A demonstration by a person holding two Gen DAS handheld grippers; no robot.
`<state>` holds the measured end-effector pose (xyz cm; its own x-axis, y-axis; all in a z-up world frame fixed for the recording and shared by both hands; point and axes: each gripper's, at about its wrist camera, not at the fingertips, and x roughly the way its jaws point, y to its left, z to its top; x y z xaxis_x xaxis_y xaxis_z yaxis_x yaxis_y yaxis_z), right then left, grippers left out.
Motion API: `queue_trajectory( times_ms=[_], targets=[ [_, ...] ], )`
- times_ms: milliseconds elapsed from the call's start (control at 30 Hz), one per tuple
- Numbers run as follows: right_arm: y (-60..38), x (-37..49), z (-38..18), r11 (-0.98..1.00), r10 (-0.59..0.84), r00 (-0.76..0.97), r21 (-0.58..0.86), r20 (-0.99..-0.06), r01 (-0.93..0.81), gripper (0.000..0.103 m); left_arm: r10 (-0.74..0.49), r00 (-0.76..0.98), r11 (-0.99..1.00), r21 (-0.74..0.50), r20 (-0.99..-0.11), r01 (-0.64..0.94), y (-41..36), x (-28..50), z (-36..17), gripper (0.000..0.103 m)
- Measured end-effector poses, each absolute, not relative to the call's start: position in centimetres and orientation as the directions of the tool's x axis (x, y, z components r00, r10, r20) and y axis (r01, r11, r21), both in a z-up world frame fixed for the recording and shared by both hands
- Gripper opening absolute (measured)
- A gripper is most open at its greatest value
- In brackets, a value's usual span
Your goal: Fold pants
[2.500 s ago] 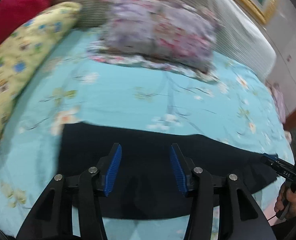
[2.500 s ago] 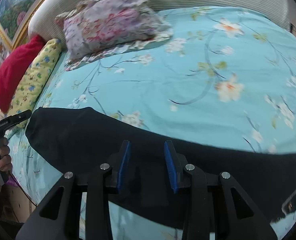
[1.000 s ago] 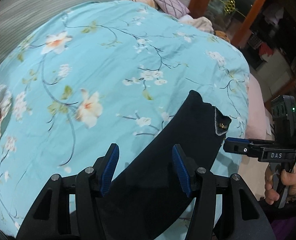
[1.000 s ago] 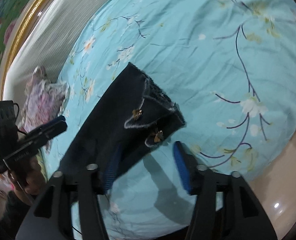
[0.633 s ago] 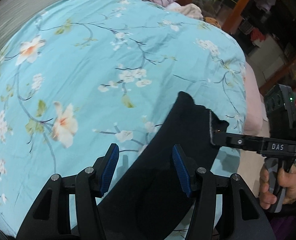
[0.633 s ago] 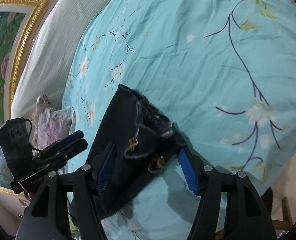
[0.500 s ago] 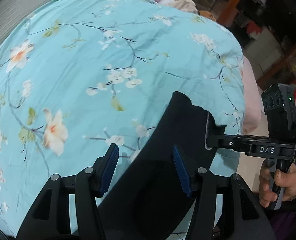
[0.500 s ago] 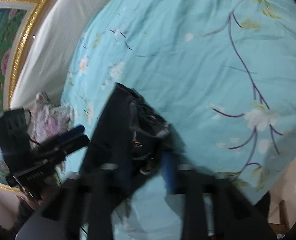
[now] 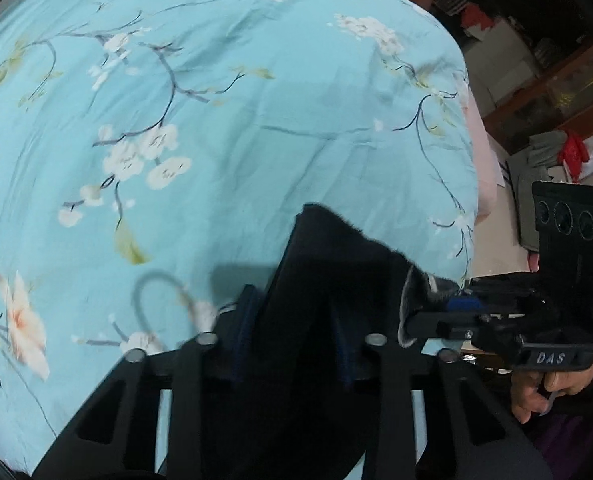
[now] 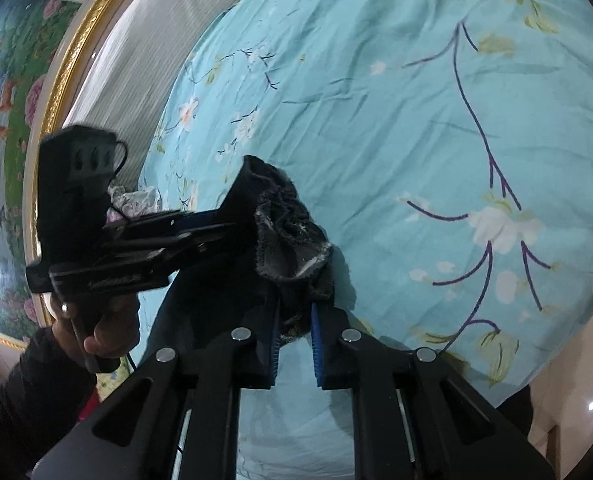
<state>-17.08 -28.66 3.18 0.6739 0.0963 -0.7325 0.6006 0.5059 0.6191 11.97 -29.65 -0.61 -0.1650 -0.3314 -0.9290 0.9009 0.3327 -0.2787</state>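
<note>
The dark navy pants lie on the light blue flowered bedsheet, their frayed hem end raised off it. In the left wrist view my left gripper has its blue pads on either side of the cloth and looks shut on it, though blurred. My right gripper reaches in from the right and pinches the hem corner. In the right wrist view my right gripper is shut on the bunched, frayed hem; my left gripper grips the pants beside it from the left.
The bed's edge drops off to the right, with furniture and clutter on the floor beyond. A striped headboard and a gold-framed painting stand behind the bed. A floral pillow peeks out behind my left gripper.
Both grippers have moved to the hem end of the pants and closed on it. The hem, flat on the sheet before, is now bunched and lifted.
</note>
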Motion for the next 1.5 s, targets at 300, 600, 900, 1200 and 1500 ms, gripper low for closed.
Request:
queue_trajectory(
  times_ms=[300, 600, 900, 1200, 1500],
  targets=[
    [-27.4, -16.2, 6.2, 0.621, 0.081, 0.704, 0.588, -0.706, 0.518, 0.014, -0.445, -0.131, 0.338, -0.302, -0.886, 0.891, -27.6, 11.7, 2.4, 0.01],
    [-24.4, -14.5, 10.8, 0.724, 0.13, 0.768, 0.589, -0.627, 0.359, 0.014, -0.588, -0.082, 0.399, -0.376, -0.805, 0.836, -22.3, 12.0, 7.2, 0.01],
    [-19.6, -10.8, 13.8, 0.831, 0.203, 0.761, 0.52, -0.616, 0.2, 0.014, -0.676, -0.018, 0.467, -0.447, -0.737, 0.763, -15.7, 12.1, 9.8, 0.01],
    [-14.7, -7.0, 13.9, 0.865, 0.315, 0.702, 0.497, -0.639, 0.064, 0.014, -0.718, 0.055, 0.537, -0.501, -0.694, 0.679, -8.9, 11.8, 9.7, 0.01],
    [-11.4, -3.9, 11.9, 0.863, 0.407, 0.621, 0.505, -0.67, -0.02, 0.014, -0.72, 0.121, 0.613, -0.544, -0.684, 0.574, -3.0, 11.9, 7.5, 0.01]
  ],
)
